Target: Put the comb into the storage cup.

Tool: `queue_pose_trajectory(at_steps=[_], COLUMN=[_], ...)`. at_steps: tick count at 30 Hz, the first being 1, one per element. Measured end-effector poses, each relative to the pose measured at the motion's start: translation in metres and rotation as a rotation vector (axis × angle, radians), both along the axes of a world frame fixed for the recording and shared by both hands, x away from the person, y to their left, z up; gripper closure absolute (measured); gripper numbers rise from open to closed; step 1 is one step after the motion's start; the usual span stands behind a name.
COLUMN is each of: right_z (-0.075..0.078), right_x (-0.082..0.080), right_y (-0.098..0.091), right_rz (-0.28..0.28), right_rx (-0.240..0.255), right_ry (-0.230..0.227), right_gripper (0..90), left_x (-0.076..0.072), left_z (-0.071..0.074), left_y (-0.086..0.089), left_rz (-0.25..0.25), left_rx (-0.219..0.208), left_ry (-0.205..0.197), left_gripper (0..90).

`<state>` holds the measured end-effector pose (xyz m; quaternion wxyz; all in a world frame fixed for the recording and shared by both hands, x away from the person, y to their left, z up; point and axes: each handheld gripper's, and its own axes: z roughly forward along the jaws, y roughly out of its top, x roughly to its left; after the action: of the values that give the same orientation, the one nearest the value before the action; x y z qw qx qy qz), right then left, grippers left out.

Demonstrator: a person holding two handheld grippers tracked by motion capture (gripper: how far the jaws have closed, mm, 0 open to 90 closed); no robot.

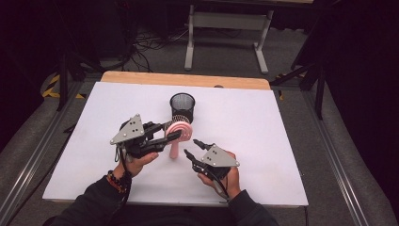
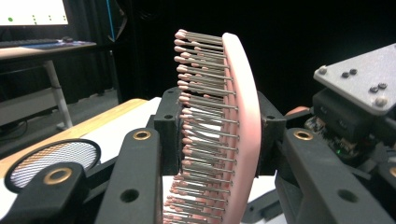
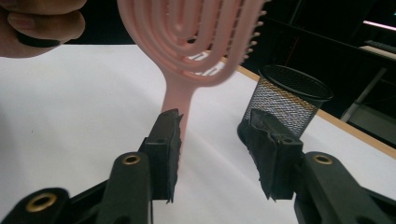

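From the high view, the left tongs [image 1: 170, 133] are clamped on the head of the pink hairbrush [image 1: 179, 132], which stands near the middle of the white worktop [image 1: 263, 136] with its handle pointing down to the surface. Just behind it sits the black mesh cup [image 1: 182, 106], upright. The right tongs [image 1: 193, 147] sit just to the right of the brush handle, jaws parted, nothing in them, and a hand [image 1: 221, 175] grips them from below. On to the left gripper view: the hairbrush [image 2: 233, 126] head is squeezed edge-on between the two black jaws, bristles to the left, pink back to the right; the mesh cup [image 2: 51, 161] shows low at the left, and the right gripper's grey plate is at the right edge. Now the right gripper view: the jaws stand apart with bare worktop [image 3: 70, 116] between them, the hairbrush [image 3: 187, 51] handle rising just behind the left jaw, not pinched, and the mesh cup [image 3: 289, 100] behind the right jaw.
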<state>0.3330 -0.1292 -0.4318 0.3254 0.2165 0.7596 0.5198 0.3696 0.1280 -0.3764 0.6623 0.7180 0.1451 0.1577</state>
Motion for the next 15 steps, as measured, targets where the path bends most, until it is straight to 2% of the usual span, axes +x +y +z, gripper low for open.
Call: queue_pose_trajectory(at_steps=[4, 8, 15], right_z=[0.004, 0.007, 0.006], right_x=[-0.001, -0.003, -0.005], right_y=[-0.011, -0.021, -0.040], right_rz=[-0.030, -0.053, -0.110], right_rx=[0.013, 0.024, 0.006], right_ry=[-0.002, -0.024, -0.047], right_gripper=[44.4, 39.3, 30.6], left_x=[0.001, 0.003, 0.004], left_z=[0.001, 0.001, 0.005], left_y=[0.005, 0.011, 0.021], left_rz=[0.015, 0.030, 0.054], left_rx=[-0.002, -0.010, -0.013], left_ry=[-0.002, -0.004, -0.018], left_gripper=[63.2, 63.2, 63.2])
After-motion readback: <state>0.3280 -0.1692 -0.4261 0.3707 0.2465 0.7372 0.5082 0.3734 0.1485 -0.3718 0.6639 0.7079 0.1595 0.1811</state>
